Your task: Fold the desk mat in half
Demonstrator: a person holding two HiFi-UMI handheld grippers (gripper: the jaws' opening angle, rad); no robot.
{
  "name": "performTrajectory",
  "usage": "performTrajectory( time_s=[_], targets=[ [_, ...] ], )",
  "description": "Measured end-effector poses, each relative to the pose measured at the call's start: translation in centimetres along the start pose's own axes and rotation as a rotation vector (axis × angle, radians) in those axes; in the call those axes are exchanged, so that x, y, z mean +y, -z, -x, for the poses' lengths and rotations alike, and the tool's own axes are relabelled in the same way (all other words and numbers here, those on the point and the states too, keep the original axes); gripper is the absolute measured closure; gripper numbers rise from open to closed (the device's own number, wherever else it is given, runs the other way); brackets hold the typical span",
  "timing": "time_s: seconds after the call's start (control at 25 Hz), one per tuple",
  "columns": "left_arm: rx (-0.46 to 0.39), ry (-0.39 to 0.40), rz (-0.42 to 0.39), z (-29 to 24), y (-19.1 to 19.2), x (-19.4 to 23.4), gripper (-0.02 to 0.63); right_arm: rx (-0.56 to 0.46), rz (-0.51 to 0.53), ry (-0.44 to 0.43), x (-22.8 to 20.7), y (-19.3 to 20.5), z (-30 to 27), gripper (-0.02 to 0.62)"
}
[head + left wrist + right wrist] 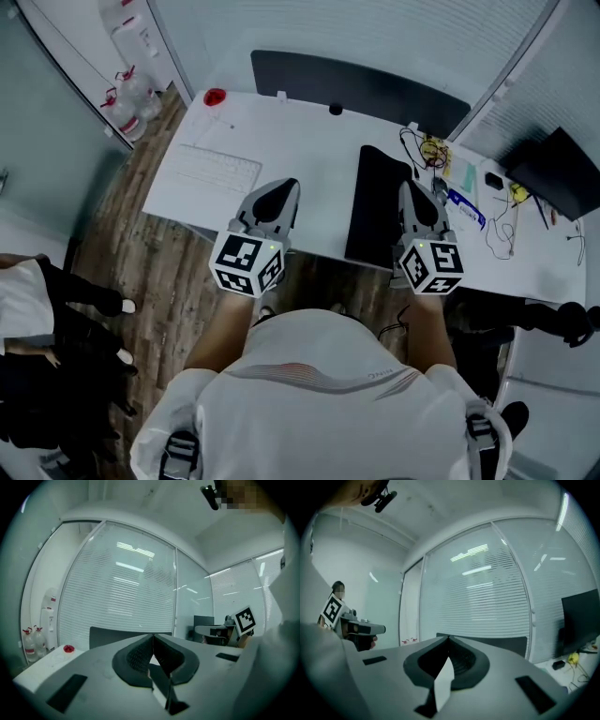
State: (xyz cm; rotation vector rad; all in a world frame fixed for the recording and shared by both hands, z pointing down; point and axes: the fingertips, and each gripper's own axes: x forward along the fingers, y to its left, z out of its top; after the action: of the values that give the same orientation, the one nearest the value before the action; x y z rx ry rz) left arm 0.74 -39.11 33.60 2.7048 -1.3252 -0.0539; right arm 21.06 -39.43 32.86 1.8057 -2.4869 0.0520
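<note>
White desk point(309, 141) spans the upper middle of the head view. The black desk mat point(375, 211) lies on it, right of centre, between my left gripper point(281, 186) and my right gripper point(411, 186). Both grippers have their jaws pressed together, empty, and face the blinds point(122, 597).

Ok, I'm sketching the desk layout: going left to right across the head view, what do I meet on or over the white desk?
keyboard → left gripper → desk mat → tangle of cables → black monitor
</note>
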Motion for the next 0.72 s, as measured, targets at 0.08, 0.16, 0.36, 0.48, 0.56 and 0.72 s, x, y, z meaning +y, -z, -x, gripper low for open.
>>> performTrajectory(
  time_s=[0.08, 0.16, 0.36, 0.48, 0.56, 0.72],
  targets=[
    [-0.029, -0.018, -0.009, 0.8, -1.2, 0.7, 0.591, -0.022, 0.001, -0.018, 1.1, -1.5, -0.3, 0.545],
    [-0.048, -0.033, -0.01, 1.6, -1.8, 1.2, 0.592, -0.024, 0.011, -0.032, 2.0, -1.9, -0.7, 0.545],
    [-0.061, -0.05, -0.007, 2.7, -2.0, 1.5, 0.591, -0.018, 0.022, -0.06, 3.6, -1.7, -0.9, 0.545],
    [-0.058, -0.048, -0.005, 3.0, -2.0, 1.5, 0.592, -0.009, 0.018, -0.063, 3.9, -1.6, -0.9, 0.545],
    [-0.058, -0.048, -0.004, 3.1, -2.0, 1.5, 0.592, -0.004, 0.016, -0.062, 3.9, -1.4, -0.7, 0.545],
    [-0.053, -0.043, -0.002, 3.3, -1.9, 0.9, 0.592, 0.005, 0.013, -0.057, 3.7, -1.2, 0.0, 0.545]
  ],
)
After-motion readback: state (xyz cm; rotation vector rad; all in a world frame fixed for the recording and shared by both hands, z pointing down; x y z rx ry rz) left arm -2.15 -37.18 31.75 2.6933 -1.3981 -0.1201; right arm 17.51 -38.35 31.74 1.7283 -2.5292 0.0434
